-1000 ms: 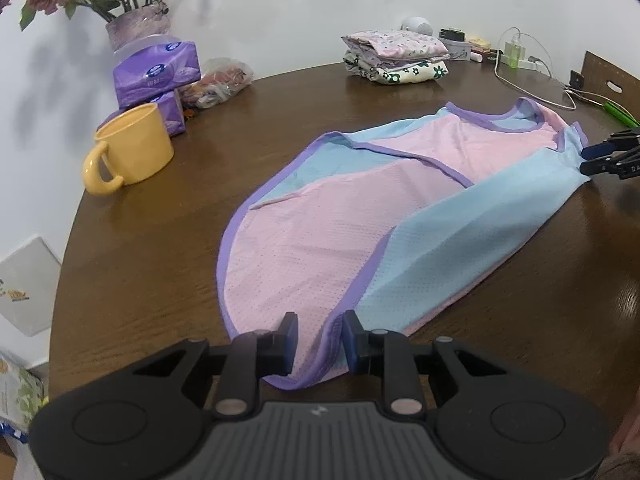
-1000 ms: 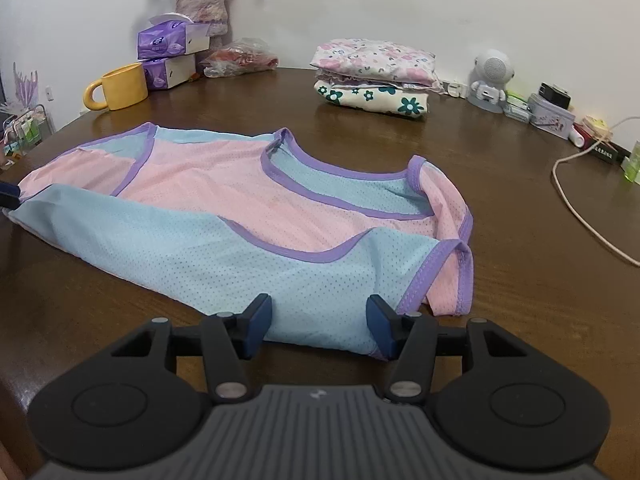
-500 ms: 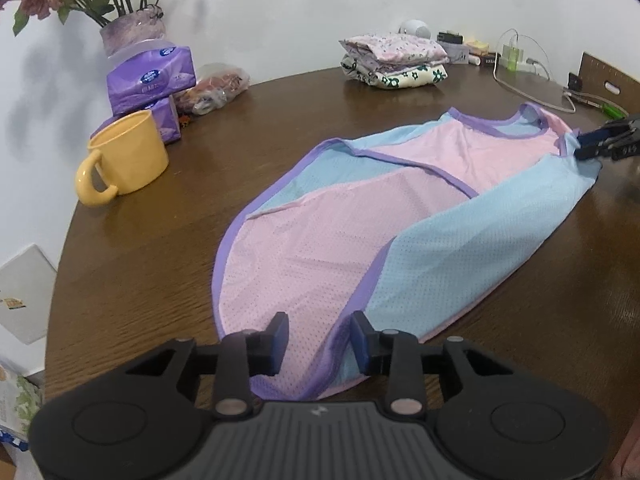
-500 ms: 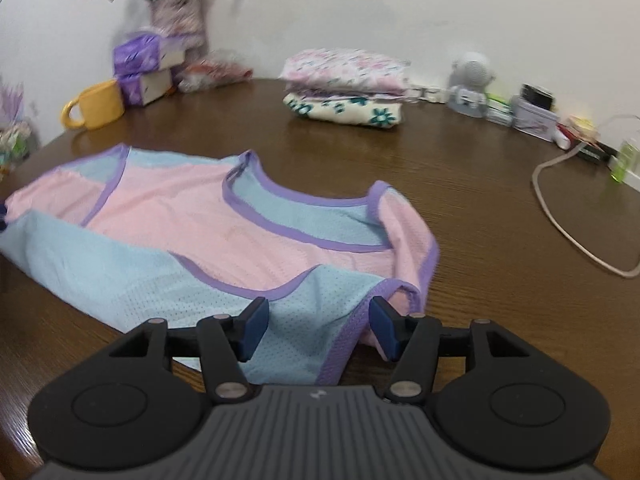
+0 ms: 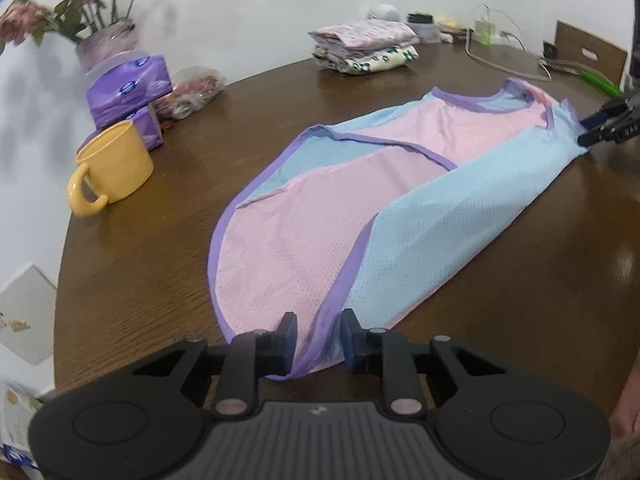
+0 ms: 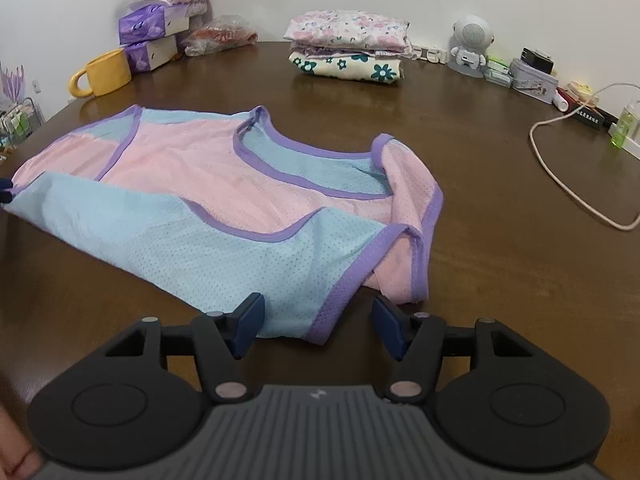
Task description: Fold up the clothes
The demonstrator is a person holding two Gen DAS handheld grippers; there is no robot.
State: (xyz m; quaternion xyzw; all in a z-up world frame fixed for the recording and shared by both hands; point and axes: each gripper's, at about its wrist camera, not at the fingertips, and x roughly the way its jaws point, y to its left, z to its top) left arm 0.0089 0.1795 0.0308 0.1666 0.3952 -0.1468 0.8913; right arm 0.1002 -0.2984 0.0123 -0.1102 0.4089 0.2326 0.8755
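On the brown table point(image 5: 140, 264), far left, a yellow mug point(image 5: 114, 164) and purple tissue boxes point(image 5: 128, 92) stood well away from the work, leaving the middle free for folding. Across that middle lay the pink and blue vest point(image 5: 320, 216), one blue side panel already turned over onto the pink, so the job looked partly done. At its hem end the left gripper point(image 5: 318, 342) had the purple-trimmed hem between its jaws, which were closing; the pads seemed not quite pressed on the cloth. At the shoulder end the right gripper point(image 6: 318, 324) stood with jaws spread and opening, the blue corner lying between them unpinched, probably to take that corner so both ends could lift together. Behind, a stack of folded clothes point(image 6: 348, 48) waited near the wall, likely where this one would go
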